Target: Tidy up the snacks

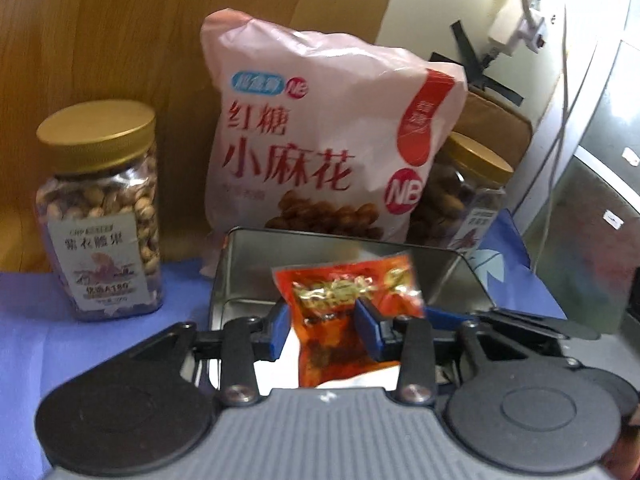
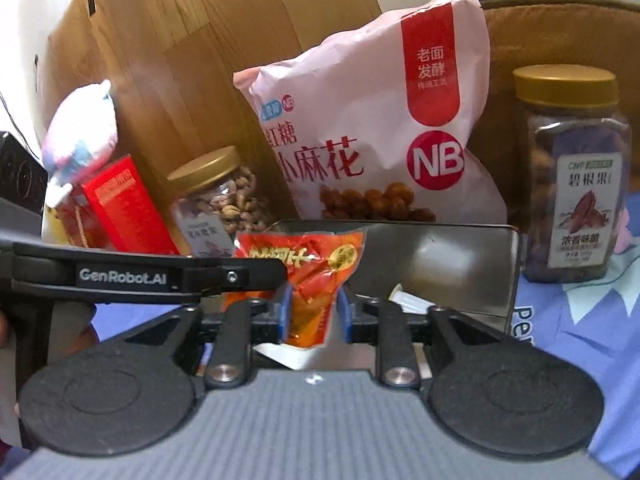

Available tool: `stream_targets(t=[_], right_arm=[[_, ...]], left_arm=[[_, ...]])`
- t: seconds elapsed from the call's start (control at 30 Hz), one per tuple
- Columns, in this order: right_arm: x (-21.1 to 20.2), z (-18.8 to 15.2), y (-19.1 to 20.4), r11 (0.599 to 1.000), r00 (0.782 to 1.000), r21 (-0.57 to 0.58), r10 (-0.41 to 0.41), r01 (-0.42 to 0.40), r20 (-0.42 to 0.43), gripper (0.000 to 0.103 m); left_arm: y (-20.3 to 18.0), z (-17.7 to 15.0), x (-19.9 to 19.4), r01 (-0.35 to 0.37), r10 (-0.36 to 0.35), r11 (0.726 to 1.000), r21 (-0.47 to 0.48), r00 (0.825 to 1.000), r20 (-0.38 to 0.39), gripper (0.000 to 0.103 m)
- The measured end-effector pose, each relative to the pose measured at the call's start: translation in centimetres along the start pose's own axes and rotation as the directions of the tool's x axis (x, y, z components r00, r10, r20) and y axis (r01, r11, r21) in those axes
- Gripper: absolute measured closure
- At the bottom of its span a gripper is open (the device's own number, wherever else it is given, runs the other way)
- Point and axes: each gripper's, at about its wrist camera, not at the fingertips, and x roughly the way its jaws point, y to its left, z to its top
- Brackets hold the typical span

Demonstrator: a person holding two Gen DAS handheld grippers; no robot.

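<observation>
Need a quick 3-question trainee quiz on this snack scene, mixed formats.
1. True or false: the metal tin is closed with a lid.
2. The lid of the nut jar left of the tin is: A gold, B red, C white.
3. What sits between the fingers of the right gripper?
Key: 1 false; 2 A; 3 the red snack packet.

Shiny metal tin (image 1: 240, 264), glossy plastic packet (image 1: 348, 300), wood-grain board (image 1: 120, 40), blue cloth (image 1: 32, 320).
</observation>
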Motion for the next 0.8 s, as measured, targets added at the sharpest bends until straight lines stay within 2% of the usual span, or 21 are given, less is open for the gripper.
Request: stream_targets(t=[0.07,0.27,0.33,0.4,0.47,0.53,0.6,0.67,0.73,0.8], right_arm=[[-0.9,-0.2,0.2,0.999,0.999,-0.016,-0.027,0.028,0.036,0.067],[-4.4,0.1,0.2,1.0,0.994,-0.008,-0.026,0.027,0.103,0.066],[-5.7,-0.3,0.5,1.0,0.994,0.001,0.004,-0.004,0.106,0.064],[-6.9,-0.9,1.2,0.999,0.995,-0.003,0.042,-0.042,0.088,0.064],[-7.1,-1.4,2.3,0.995,0.995,0.0,0.096,-0.097,0.032,0.064],[-6.8,-2.2,3.8,0.985,0.983,0.024,0.175,-0.174,-0.057,0.064],[-6.0,-3.3,5.9,0.969,0.958,0.009,0.245,-0.246,-0.148,0.064],[-5.0,-4.4,8.8,0.95,0.924,-0.05,0.287,-0.308,-0.253,0.064],[-3.9,-5.4,11.1,0.932,0.895,-0.109,0.292,-0.345,-0.337,0.06],[-2.5,-5.9,13.1,0.918,0.878,-0.171,0.269,-0.359,-0.396,0.055]], left_arm=[[0.3,-0.2,-0.4,-0.007,0.007,1.0,-0.002,1.0,0.003,0.061],[0.9,-0.9,-4.1,-0.006,0.006,1.0,0.007,0.999,0.04,0.061],[1.5,-1.7,-6.2,0.011,-0.011,1.0,0.0,0.999,0.052,0.061],[2.4,-2.9,-8.2,0.007,-0.007,1.0,-0.007,0.998,0.057,0.056],[3.6,-4.5,-10.2,-0.02,0.021,1.0,-0.024,0.998,0.052,0.053],[5.2,-6.5,-11.9,-0.04,0.042,0.998,-0.056,0.999,0.03,0.053],[6.9,-8.6,-13.1,-0.048,0.048,0.993,-0.106,0.999,-0.006,0.052],[8.6,-10.4,-14.0,-0.043,0.038,0.987,-0.155,0.999,-0.036,0.047],[10.1,-12.0,-14.9,-0.031,0.021,0.979,-0.202,0.999,-0.05,0.046],[11.2,-13.6,-15.7,-0.028,0.012,0.965,-0.261,0.998,-0.062,0.046]])
